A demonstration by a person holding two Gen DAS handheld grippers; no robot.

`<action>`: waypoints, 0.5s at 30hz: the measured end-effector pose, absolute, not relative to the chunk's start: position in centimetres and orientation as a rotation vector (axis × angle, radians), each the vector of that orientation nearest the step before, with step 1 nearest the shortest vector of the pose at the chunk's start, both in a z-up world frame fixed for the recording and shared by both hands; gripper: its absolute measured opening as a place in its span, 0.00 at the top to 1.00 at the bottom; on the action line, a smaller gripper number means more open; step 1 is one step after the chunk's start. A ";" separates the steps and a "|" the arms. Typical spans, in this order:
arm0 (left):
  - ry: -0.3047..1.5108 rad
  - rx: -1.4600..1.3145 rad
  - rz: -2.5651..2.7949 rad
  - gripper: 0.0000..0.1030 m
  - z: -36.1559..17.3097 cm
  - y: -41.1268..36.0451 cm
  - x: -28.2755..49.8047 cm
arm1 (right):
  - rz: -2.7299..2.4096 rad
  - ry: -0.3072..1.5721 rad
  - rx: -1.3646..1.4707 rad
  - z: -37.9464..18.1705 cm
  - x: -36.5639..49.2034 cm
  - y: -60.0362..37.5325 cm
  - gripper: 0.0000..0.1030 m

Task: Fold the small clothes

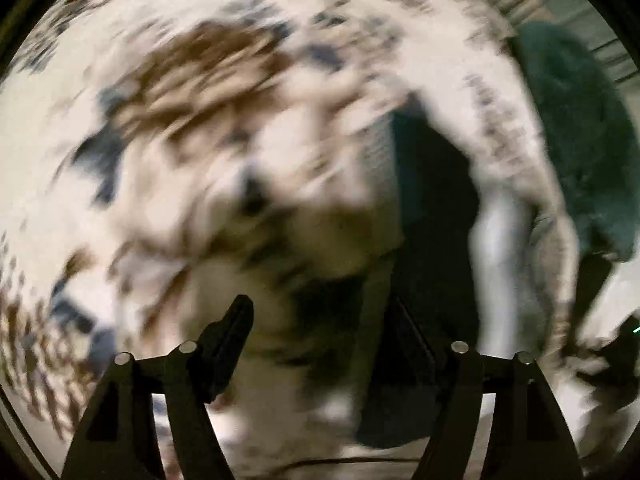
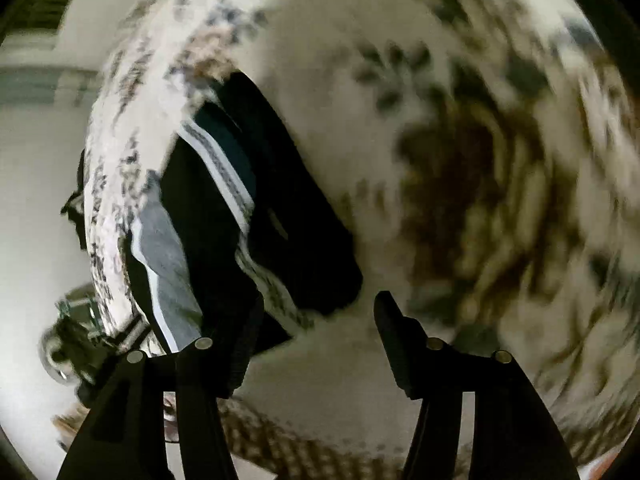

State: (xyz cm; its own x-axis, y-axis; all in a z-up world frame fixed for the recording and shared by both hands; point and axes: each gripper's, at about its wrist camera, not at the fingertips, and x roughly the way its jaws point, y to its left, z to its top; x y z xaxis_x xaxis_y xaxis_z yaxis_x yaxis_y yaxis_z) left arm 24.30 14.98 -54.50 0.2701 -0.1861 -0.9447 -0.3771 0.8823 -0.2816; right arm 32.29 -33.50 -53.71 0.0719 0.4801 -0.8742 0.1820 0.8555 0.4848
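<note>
The dark garment lies on the patterned bedspread, right of centre in the left wrist view — badly smeared by blur. The left gripper hangs over its near edge with fingers spread wide, gripping nothing; a teal cloth sits far right. In the right wrist view the garment, black with a white stripe and grey panel, is left of centre, crumpled. The right gripper is likewise released, its left finger over the fabric's near edge (contact unclear). My read: pinch one layer at matching corners — then lift evenly, or the fold skews.
</note>
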 end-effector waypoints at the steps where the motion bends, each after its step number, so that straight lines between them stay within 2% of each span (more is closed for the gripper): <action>1: 1.339 -0.505 0.162 0.31 -56.0 15.3 23.8 | 0.254 1.486 0.534 -53.2 33.5 -33.4 0.42; 3: 1.337 -0.517 0.165 0.30 -58.4 15.6 23.4 | 0.293 1.448 0.507 -52.7 36.5 -32.4 0.42; 4: 1.331 -0.504 0.164 0.26 -58.9 15.4 23.5 | 0.310 1.427 0.476 -52.3 37.6 -31.3 0.42; 6: 1.327 -0.530 0.153 0.05 -59.5 15.1 24.3 | 0.349 1.393 0.419 -52.0 40.1 -29.6 0.42; 7: 1.328 -0.542 0.158 0.00 -59.9 15.2 24.4 | 0.372 1.382 0.394 -52.0 41.5 -28.5 0.42; 13: 1.327 -0.554 0.237 0.00 -61.2 14.9 25.2 | 0.427 1.423 0.236 -55.5 46.5 -23.0 0.42; 14: 1.338 -0.557 0.235 0.00 -61.1 15.0 25.3 | 0.450 1.419 0.241 -55.8 46.5 -22.8 0.51; 15: 1.347 -0.562 0.237 0.01 -61.0 14.6 26.0 | 0.453 1.404 0.232 -55.9 46.3 -22.8 0.66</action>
State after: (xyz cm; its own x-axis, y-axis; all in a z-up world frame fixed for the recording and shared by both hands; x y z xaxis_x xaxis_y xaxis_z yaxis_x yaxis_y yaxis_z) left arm 26.04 14.59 -61.00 0.2227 -0.1546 -0.9625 -0.4741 0.8455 -0.2455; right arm 46.28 -22.82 -55.90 0.0995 0.4369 -0.8940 -0.1675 0.8930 0.4178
